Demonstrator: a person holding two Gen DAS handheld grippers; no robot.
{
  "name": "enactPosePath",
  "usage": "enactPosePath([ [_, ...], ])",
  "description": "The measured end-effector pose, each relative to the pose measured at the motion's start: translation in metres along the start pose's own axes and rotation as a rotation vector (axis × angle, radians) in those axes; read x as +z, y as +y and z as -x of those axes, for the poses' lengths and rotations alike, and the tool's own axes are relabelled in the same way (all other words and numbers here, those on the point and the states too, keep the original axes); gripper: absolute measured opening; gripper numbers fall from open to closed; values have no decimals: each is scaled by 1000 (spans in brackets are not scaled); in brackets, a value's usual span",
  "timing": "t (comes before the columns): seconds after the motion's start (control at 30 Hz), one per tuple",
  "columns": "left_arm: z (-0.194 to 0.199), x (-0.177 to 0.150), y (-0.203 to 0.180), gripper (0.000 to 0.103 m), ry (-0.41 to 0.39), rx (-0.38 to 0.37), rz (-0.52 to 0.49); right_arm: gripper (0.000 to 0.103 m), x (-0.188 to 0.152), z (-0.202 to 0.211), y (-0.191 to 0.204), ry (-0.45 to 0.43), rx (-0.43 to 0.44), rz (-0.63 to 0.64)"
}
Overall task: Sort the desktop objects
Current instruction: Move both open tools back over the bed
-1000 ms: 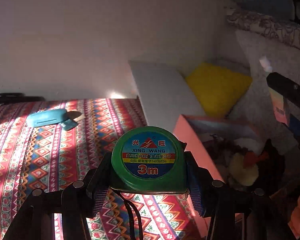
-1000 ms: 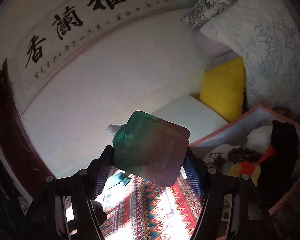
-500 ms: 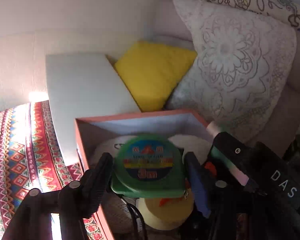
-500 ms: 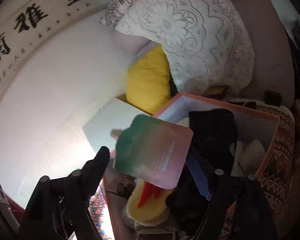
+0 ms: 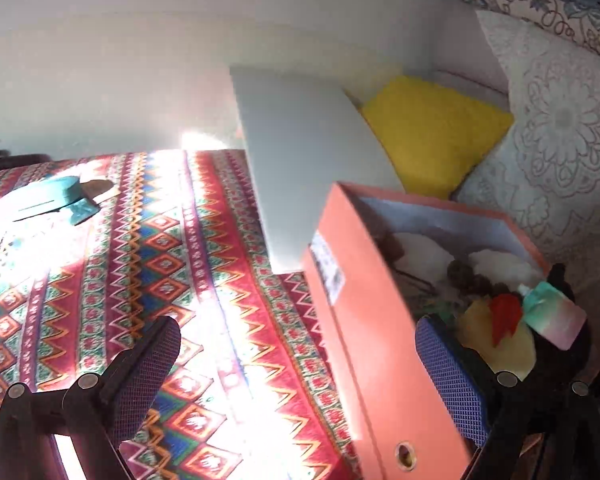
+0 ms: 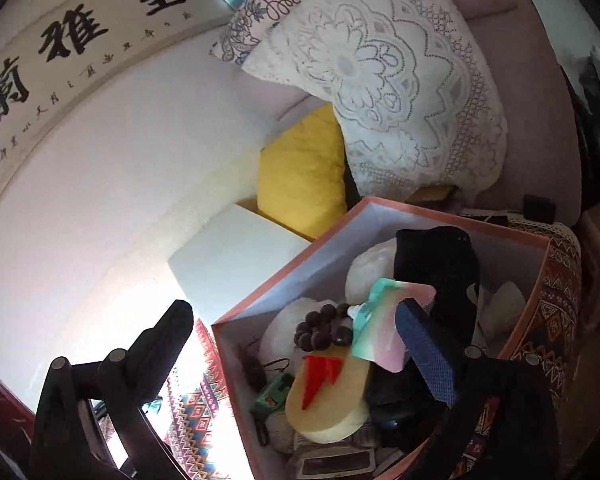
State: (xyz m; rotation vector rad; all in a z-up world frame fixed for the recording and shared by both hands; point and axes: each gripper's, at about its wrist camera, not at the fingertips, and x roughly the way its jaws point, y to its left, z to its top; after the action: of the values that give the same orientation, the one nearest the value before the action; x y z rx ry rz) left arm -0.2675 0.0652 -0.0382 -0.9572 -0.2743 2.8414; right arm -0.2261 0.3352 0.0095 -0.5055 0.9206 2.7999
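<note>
**A:** What are the tongs doing?

**B:** The left gripper [image 5: 296, 364] has its jaws wide apart and holds nothing; its left finger hangs over the patterned tablecloth [image 5: 140, 280], its right finger [image 5: 448, 376] sits in front of the orange box [image 5: 364, 340] at lower right. The right gripper [image 6: 296, 344] is likewise spread and empty, its right finger low in the frame over the box's contents.

**A:** And the box?

**B:** In the right wrist view it fills the lower right, open-topped and crowded; the green tape measure [image 6: 274, 394] lies near its left wall; right of it a cream disc with a red piece [image 6: 328, 396], dark beads [image 6: 324, 326], then the teal-and-pink pouch [image 6: 384, 328] on top, and a black item [image 6: 436, 264] behind.

**A:** Any open room?

**B:** In the left wrist view, sunlit cloth spreads across the left and centre; a teal object [image 5: 54, 200] lies far left; a grey board [image 5: 312, 160] and yellow cushion [image 5: 432, 132] stand behind the box.
</note>
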Motion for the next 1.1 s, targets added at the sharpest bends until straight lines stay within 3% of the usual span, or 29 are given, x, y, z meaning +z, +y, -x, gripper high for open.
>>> enactPosePath([
  [0.13,12,-16,48,98,6,67,57,102,-16,-5,31,59,129,31],
  [0.37,27,-39,137,98,31,156,198,102,-73,-43,96,293,353,103],
  [0.53,31,-54,184,98,37,177,285,102,-127,-76,126,484,433,116],
  [0.7,25,-69,206,98,56,209,306,102,-164,-100,135,598,400,136],
  [0.93,19,-90,217,98,76,333,242,102,-192,-108,143,552,193,346],
  [1.1,17,-100,219,102,111,335,228,102,-213,-105,144,549,89,455],
])
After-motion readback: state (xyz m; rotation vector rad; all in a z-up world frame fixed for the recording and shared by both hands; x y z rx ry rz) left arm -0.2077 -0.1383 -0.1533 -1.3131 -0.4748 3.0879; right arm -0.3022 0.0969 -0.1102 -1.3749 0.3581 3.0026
